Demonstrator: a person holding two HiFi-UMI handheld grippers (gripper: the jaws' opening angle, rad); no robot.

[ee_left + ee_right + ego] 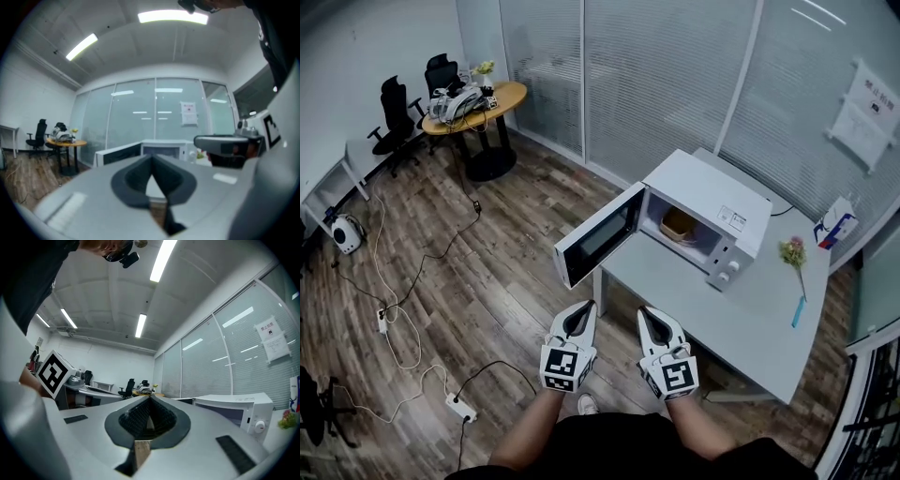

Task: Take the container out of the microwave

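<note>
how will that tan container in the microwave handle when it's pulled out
The container looks low and wide, so it probably won't tip. It is small inside the microwave, so likely light. Too small in view to tell stiff from bendy.

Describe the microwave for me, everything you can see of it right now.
The microwave is a white box, apparently painted metal, standing upright near the corner of the pale grey table. Its dark-windowed door is swung wide open to the view's left, past the table edge. A tan container sits in the white cavity. Two round knobs are on the front panel, and a small label is on top.
</note>
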